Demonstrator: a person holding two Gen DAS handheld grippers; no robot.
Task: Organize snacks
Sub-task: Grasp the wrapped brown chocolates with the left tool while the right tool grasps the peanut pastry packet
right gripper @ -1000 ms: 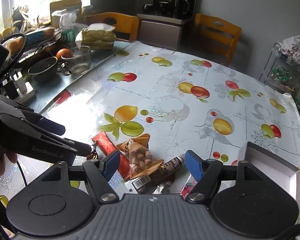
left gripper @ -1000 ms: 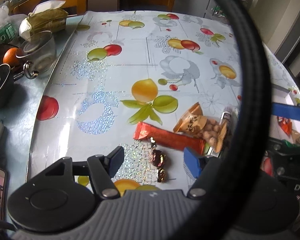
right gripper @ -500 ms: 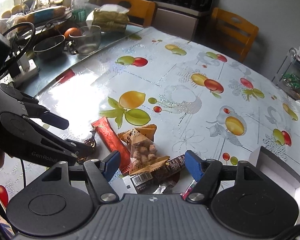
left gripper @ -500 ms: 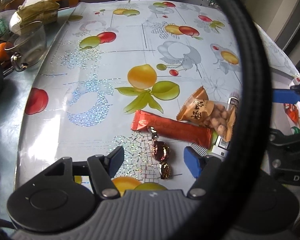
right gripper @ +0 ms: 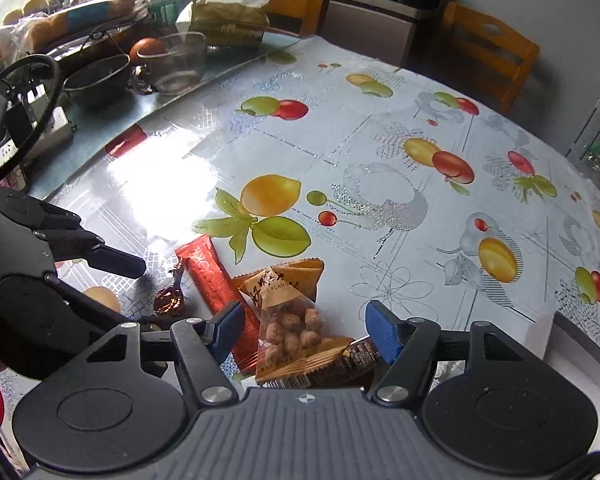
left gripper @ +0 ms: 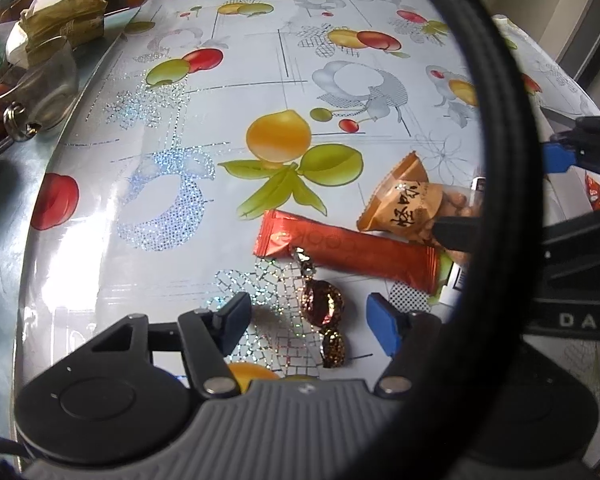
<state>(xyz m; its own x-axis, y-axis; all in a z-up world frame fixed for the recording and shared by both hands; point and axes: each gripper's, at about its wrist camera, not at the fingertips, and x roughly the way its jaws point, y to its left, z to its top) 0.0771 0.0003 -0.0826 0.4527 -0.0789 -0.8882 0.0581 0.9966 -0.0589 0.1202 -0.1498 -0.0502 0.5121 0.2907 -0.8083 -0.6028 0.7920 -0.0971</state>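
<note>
Window daylight glares off tablecloth (right gripper: 168, 184); edges warped.

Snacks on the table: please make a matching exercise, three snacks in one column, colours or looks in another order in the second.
Things:
1. long bar
2. wrapped candy
3. nut packet

Looks:
A. shiny brown foil, twisted ends
B. red-orange wrapper
C. orange top, clear window showing brown pieces

Pairs: 1-B, 2-A, 3-C
</note>
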